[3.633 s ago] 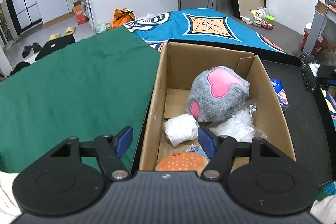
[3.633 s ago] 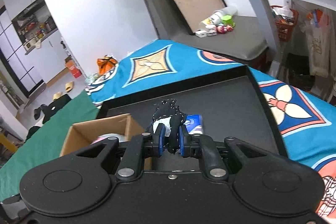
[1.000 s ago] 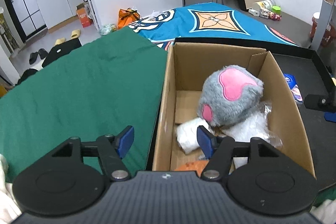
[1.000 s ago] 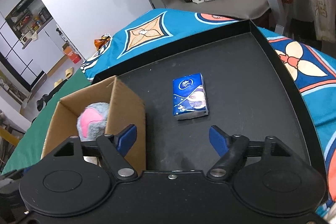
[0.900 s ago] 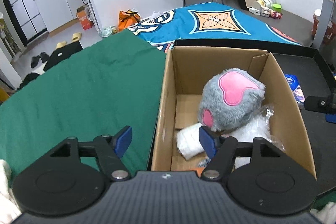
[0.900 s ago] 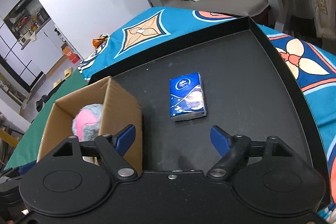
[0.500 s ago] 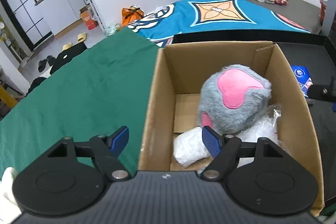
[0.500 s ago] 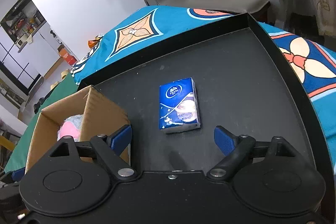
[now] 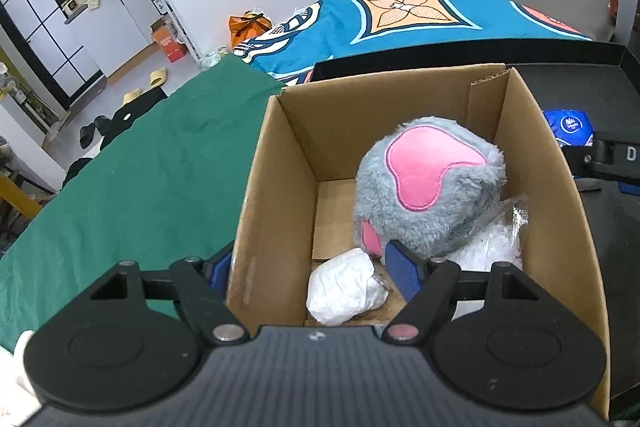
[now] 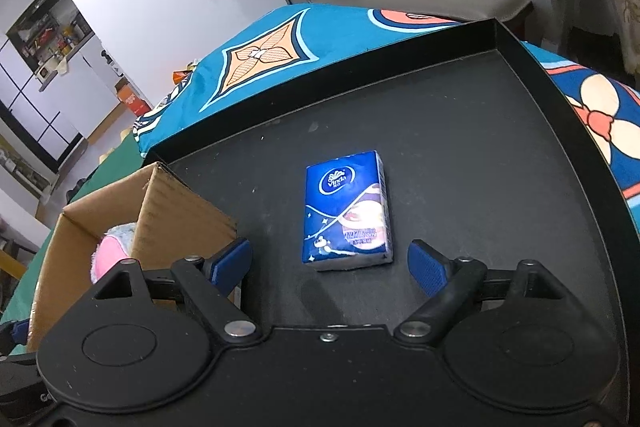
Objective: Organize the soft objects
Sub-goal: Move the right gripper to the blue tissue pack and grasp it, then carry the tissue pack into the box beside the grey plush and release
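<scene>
Both claws gape empty: right gripper (image 10: 330,267) over the black tray (image 10: 500,147), left gripper (image 9: 306,267) straddling the box (image 9: 276,163) wall beside green cloth (image 9: 140,187).

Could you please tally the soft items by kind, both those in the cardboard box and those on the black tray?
Plush toy: 1
White wad: 1
Clear plastic bag: 1
Tissue pack: 1
Total: 4 in view; the gripper hides the box's near end.
</scene>
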